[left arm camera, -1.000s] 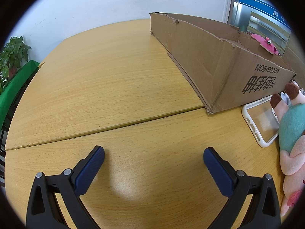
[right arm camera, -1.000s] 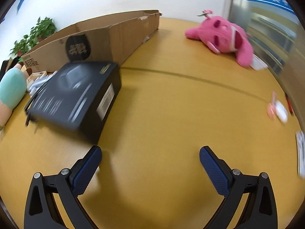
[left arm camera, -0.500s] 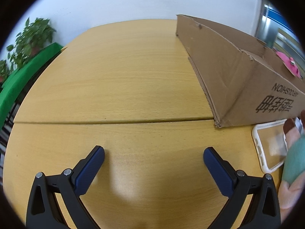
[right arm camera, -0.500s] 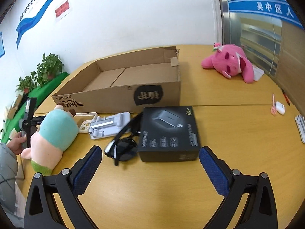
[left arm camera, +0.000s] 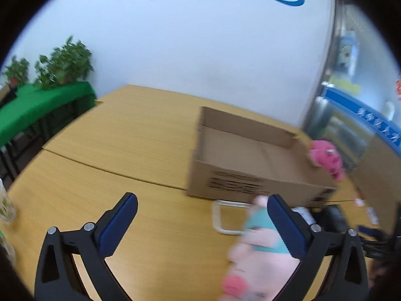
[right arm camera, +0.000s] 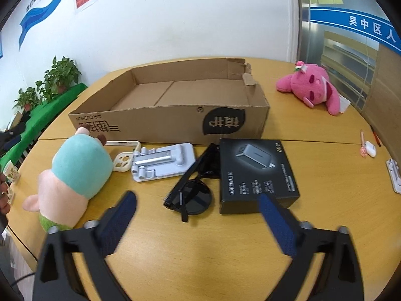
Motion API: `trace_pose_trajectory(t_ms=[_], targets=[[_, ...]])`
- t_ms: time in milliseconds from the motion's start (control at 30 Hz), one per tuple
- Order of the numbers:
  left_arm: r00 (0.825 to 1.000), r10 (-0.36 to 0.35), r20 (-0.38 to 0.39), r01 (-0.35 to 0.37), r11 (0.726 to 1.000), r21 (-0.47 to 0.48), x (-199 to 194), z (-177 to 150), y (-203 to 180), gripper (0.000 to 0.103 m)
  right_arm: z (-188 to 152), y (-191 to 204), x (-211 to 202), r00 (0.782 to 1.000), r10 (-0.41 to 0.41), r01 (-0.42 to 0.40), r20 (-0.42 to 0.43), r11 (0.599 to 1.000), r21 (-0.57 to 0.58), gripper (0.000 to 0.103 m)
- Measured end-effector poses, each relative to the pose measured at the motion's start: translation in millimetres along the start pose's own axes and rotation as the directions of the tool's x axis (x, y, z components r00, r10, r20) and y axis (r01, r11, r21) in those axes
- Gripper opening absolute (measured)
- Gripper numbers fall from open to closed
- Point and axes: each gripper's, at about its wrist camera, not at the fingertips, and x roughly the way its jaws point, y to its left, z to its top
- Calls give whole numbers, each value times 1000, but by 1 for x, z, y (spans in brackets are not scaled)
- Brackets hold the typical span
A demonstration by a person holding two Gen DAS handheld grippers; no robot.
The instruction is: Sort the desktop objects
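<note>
An open cardboard box (right arm camera: pixel 175 123) lies flat on the wooden table. In front of it lie a teal and pink plush toy (right arm camera: pixel 80 168), a white phone case (right arm camera: pixel 124 160), a grey phone stand (right arm camera: pixel 163 163), black sunglasses (right arm camera: pixel 195 195) and a black charger box (right arm camera: pixel 255 170). My right gripper (right arm camera: pixel 196 197) hovers just short of the sunglasses; its jaws are closing, blurred, with only bare table between them. My left gripper (left arm camera: pixel 202 197) is open above the table. The plush toy (left arm camera: pixel 260 248) lies below its right finger, with the phone case (left arm camera: pixel 218 215) and cardboard box (left arm camera: pixel 240 180) beyond.
A pink plush (right arm camera: pixel 310 90) lies at the back right, seen past the box as the pink plush (left arm camera: pixel 325 158) from the left. A white earbud case (right arm camera: pixel 370 148) and a white item (right arm camera: pixel 393 175) sit at the right edge. A bottle (left arm camera: pixel 5 205) stands far left. A person's hand (right arm camera: pixel 3 195) shows at the left edge.
The left gripper rose and swung, so the box interior and the plush toy came into its view. The right view shifted slightly nearer the objects, and the right jaws have started to narrow.
</note>
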Motion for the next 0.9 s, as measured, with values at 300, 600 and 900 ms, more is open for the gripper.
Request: trace_pose_trajectory(t_ms=[300,600,900], targets=[[983,-111,-148,115,993,17,16,-25,-56,33,-1,6,-10,998,-57,57,24,998,-3,103],[989,-70,-134,74,997,20,12,-32,-55,82,2,12,-4,999,-46,46,-9,999,6,103],[982,-114,-150,129,986,101,4,-37,-73,82,4,21,-2,1000,-7,7,-14,1000,12,103]])
